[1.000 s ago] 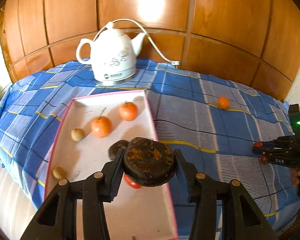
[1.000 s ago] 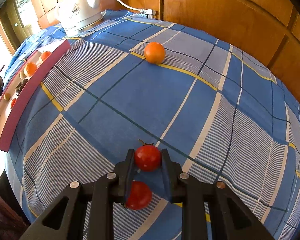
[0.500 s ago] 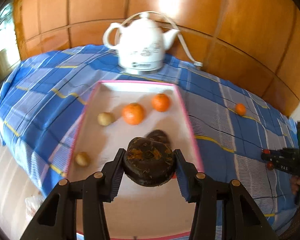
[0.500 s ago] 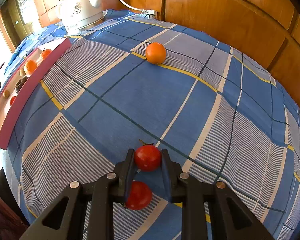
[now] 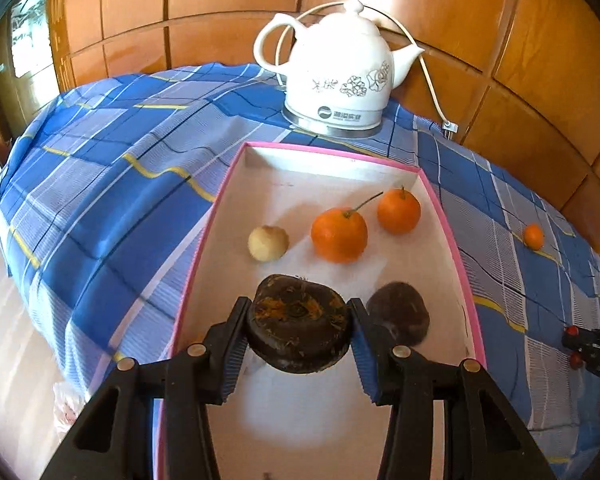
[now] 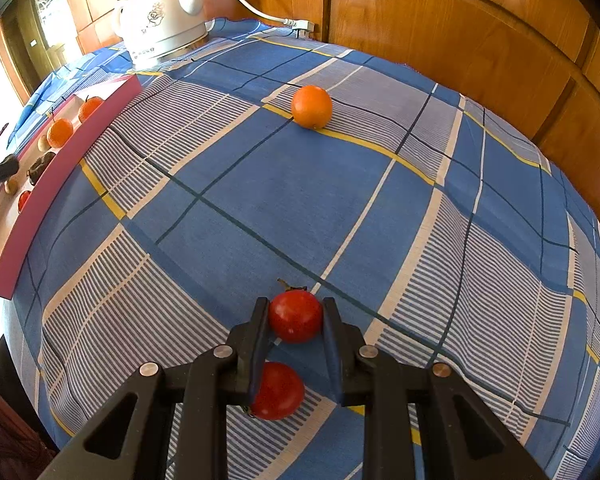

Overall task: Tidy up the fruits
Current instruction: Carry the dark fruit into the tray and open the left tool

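Left wrist view: our left gripper clamps a dark, flattened round fruit at lower centre; our right gripper pinches a small red tomato.

Glossy orange-brown wood panelling rises behind the worktop, catching bright glare at 12 o'clock. A blue checked cloth covers the worktop. A window glows at 10 o'clock; pale floor lies at 8 o'clock.

blue plaid cloth, pink-rimmed tray, white floral kettle
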Tool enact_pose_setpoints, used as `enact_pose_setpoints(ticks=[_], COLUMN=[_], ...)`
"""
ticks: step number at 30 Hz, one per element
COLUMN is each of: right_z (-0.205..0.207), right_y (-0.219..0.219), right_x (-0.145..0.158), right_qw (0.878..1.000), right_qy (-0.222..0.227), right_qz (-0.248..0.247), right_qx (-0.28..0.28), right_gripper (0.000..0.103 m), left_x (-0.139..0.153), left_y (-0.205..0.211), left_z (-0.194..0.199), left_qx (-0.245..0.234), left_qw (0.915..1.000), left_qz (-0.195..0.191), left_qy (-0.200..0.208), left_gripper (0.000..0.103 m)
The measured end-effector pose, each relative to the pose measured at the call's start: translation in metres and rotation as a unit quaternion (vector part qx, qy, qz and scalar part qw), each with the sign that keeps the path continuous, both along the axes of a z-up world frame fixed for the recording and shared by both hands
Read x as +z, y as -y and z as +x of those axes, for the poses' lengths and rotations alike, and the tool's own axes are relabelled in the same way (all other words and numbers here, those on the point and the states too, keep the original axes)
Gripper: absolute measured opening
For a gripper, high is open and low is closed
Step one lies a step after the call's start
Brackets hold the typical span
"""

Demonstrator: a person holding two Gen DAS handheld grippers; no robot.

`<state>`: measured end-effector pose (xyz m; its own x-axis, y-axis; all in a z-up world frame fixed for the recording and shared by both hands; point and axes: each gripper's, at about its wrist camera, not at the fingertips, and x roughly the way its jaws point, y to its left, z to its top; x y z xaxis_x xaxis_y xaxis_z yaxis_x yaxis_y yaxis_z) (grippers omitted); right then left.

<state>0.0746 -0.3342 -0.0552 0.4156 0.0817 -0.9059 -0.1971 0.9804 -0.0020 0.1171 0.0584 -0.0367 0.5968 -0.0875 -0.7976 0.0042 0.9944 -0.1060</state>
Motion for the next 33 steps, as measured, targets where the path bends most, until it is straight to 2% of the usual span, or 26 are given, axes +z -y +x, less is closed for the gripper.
enact_pose_setpoints(ticks=[5, 7, 18, 33], right_z=[0.0, 0.0, 0.0, -0.001], right_y=[0.0, -0.001, -0.002, -0.003], right_x=[0.0, 0.0, 0.0, 0.0], right_qw=[1.0, 1.0, 1.0, 1.0], right_qy=[0.0, 0.0, 0.002, 0.006], right_qz=[-0.001, -0.002, -0.008, -0.014], right_qx=[0.0, 0.001, 0.003, 0.004], right_gripper=[0.025, 0.025, 0.025, 0.025], left_x=[-0.009, -0.007, 0.013, 0.037], left_y=[0.005, 0.007, 0.012, 0.033], left_z=[0.015, 0.014, -0.022, -0.057], left_qx=[0.003, 0.006, 0.033, 0.0], left_qw=[0.9999, 0.9997, 0.9975, 0.9961], left_qz=[0.013, 0.022, 0.054, 0.057], left_qy=[-0.009, -0.003, 0.033, 0.068], left_gripper=[0.048, 0.053, 0.054, 0.054])
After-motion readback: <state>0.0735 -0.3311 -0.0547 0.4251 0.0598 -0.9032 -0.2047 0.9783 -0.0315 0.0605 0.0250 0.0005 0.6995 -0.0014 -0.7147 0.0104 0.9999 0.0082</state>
